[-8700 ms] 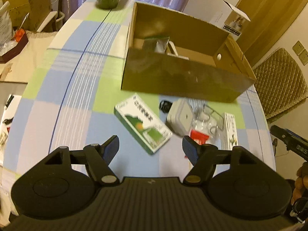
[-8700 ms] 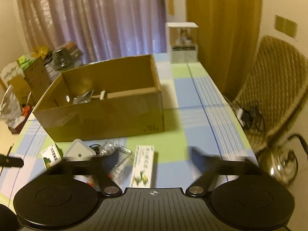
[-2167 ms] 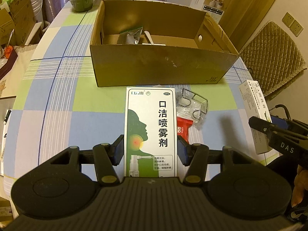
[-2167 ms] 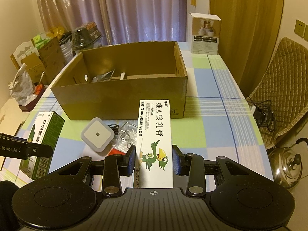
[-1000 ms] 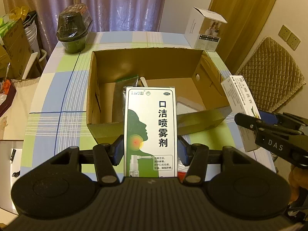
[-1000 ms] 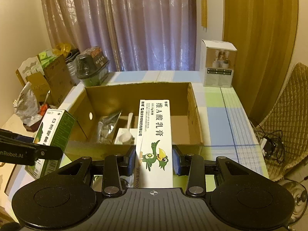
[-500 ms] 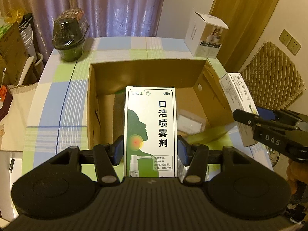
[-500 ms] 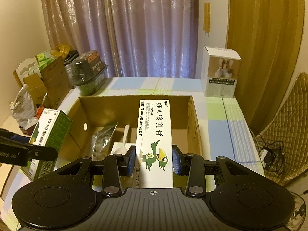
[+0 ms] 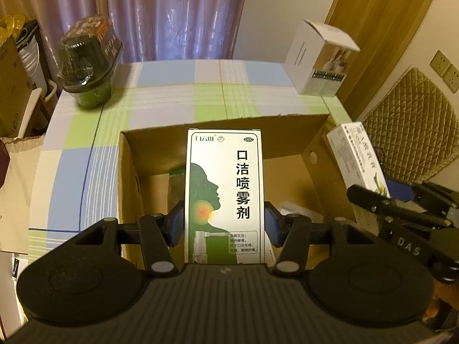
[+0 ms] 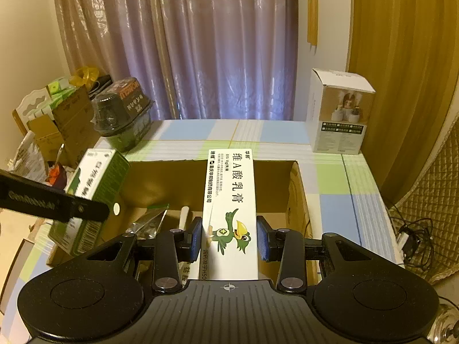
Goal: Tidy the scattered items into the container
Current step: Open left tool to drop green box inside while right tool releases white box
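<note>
You are holding both jaws clamped, the left gripper (image 9: 223,225) on the green spray carton (image 9: 224,189) and the right gripper (image 10: 228,239) on the white ointment carton (image 10: 229,209), each long axis pointing far over the open cardboard box (image 10: 297,197) directly below.

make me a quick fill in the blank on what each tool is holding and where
1. The left tool is shut on a green and white ______ box.
2. The right tool grips a long white box printed with a green cartoon ______.
3. Both boxes are held above the open ______ box.
4. On the far right corner of the table stands a ______ carton.

Missing words: spray; bird; cardboard; white
</note>
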The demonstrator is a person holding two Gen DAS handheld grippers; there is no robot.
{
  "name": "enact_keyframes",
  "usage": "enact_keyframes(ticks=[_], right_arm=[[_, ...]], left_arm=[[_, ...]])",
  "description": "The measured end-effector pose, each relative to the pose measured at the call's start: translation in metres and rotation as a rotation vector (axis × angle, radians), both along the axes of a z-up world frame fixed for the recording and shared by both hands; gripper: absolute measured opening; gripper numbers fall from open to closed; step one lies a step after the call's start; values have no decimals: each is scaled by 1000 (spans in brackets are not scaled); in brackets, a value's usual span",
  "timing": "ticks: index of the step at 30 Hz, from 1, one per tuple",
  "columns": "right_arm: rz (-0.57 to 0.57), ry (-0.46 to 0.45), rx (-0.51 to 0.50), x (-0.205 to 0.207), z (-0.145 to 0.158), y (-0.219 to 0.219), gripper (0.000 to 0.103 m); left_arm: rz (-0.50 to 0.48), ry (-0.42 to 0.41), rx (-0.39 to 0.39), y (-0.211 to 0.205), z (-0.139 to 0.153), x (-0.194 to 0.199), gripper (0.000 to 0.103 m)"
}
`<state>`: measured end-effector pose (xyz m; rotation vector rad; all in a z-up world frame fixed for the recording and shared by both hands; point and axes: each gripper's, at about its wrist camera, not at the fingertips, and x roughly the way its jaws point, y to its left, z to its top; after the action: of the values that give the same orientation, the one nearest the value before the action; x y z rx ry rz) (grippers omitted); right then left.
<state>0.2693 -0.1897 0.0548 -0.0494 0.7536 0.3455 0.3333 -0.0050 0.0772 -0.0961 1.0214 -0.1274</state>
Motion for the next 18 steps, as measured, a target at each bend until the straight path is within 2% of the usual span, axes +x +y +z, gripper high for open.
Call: enact_keyframes(ticks=[3, 4, 5, 13, 18], right_arm=[[1, 8, -3, 4, -5, 0, 41], [0, 11, -3, 5, -7, -1, 41], [-1, 13, -4, 6, -8, -2, 41], [-11, 34, -8, 10, -20, -5, 41], [-3, 41, -11, 11, -21, -4, 41]], left_arm=[[29, 21, -12, 4, -13, 5, 53], [42, 23, -10, 6, -16, 6, 64], [54, 19, -8, 8, -18, 5, 69], [75, 24, -3, 18, -24, -6, 69], [72, 18, 0, 20, -24, -13, 76]])
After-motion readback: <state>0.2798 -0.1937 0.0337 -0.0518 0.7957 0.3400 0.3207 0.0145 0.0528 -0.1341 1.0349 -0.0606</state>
